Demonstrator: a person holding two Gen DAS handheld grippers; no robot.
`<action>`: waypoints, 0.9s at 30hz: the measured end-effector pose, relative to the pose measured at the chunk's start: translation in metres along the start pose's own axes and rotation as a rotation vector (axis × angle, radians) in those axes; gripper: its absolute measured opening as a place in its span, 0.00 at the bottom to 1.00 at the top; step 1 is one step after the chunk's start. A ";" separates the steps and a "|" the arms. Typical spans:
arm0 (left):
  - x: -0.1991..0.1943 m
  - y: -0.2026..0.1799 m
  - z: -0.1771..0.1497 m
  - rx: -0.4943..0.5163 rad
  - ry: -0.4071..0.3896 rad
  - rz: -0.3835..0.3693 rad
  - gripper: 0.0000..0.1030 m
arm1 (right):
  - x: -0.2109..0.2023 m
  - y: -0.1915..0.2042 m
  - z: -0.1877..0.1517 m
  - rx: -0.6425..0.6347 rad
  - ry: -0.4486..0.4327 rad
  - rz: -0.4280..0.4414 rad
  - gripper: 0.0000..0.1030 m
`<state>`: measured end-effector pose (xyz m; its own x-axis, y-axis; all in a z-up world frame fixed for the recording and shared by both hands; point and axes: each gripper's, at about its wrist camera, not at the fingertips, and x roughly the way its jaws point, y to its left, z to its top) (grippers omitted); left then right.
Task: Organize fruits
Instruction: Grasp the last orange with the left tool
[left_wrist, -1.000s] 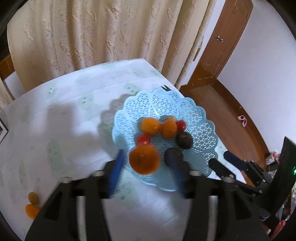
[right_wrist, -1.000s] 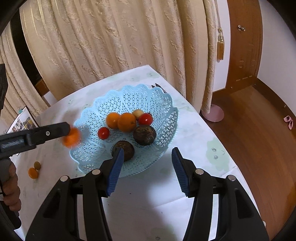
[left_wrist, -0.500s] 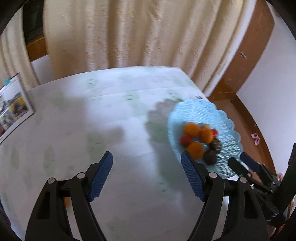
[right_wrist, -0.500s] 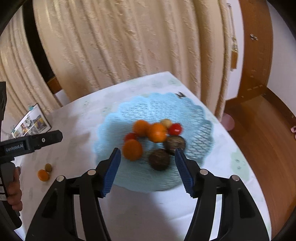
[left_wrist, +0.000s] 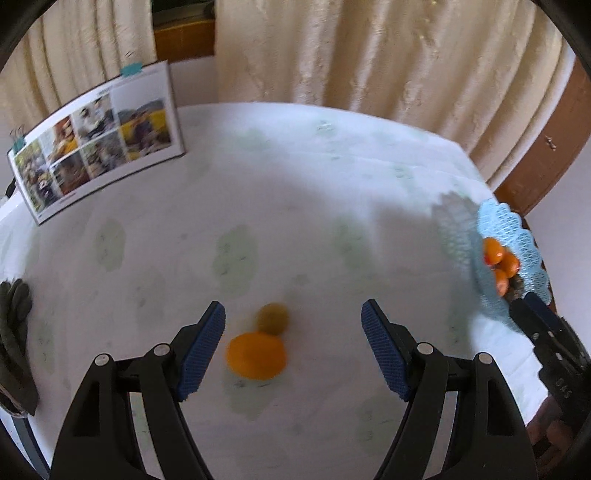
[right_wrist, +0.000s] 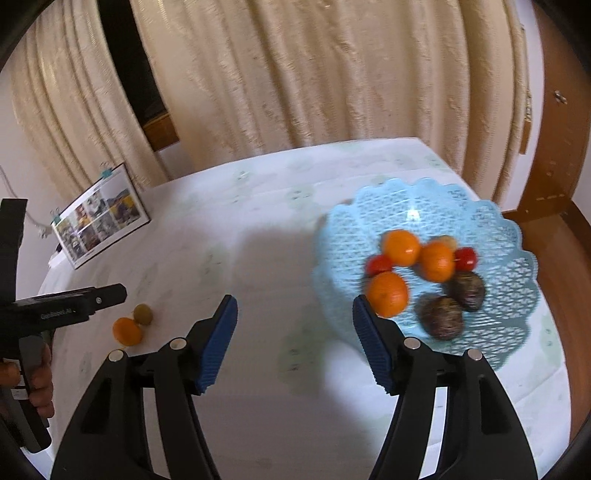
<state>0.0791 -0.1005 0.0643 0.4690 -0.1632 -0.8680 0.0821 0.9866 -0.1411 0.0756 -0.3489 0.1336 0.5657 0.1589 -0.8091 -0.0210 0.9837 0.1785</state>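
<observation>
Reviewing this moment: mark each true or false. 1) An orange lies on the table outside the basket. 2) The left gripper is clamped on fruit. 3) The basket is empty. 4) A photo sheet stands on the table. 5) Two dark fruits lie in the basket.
1) True: the orange lies on the table, beside a small green fruit.
2) False: the left gripper is open, holding nothing.
3) False: the basket holds several fruits.
4) True: the photo sheet stands propped.
5) True: dark fruits lie inside.
</observation>
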 end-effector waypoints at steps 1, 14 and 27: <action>0.002 0.003 -0.002 -0.003 0.005 0.003 0.74 | 0.002 0.005 -0.001 -0.006 0.005 0.004 0.65; 0.035 0.036 -0.024 -0.022 0.093 0.003 0.74 | 0.018 0.043 -0.009 -0.037 0.038 -0.002 0.78; 0.049 0.036 -0.025 0.006 0.119 -0.042 0.73 | 0.026 0.058 -0.008 -0.041 0.047 -0.013 0.78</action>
<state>0.0831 -0.0730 0.0054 0.3572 -0.2021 -0.9119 0.1044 0.9788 -0.1761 0.0827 -0.2872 0.1180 0.5270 0.1491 -0.8367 -0.0487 0.9882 0.1454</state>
